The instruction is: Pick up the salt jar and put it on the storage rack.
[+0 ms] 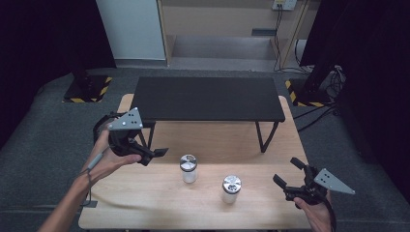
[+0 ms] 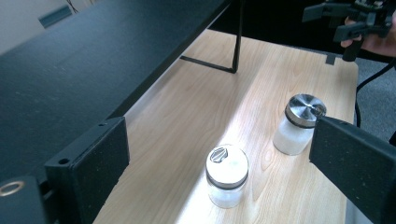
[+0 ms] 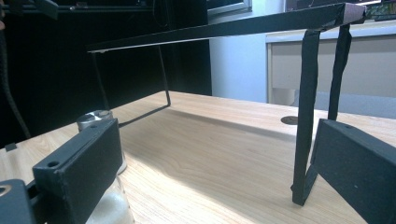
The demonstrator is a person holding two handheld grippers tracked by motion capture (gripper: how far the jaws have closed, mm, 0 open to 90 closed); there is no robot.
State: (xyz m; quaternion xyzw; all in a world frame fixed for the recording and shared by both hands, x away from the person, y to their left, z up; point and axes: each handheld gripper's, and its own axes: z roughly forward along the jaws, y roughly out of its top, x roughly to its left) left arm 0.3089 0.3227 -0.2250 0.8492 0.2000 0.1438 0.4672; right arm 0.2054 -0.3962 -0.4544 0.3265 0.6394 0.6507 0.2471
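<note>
Your left gripper (image 1: 155, 155), mid-left of the high view, gapes empty toward two shakers (image 1: 188, 168); your right gripper (image 1: 288, 175), lower right, also gapes empty.

Two hand-held black two-jaw grippers: left gripper (image 1: 153, 155), right gripper (image 1: 286, 174). Flat, blocky black jaws with a rough, grainy pad surface and a small round hole near one upper corner. Grey three-cornered plate with small pale dots on top of each body. Thin cable trailing from the left one along a bare, sleeveless forearm. Brass-coloured ring at a jaw base.
</note>
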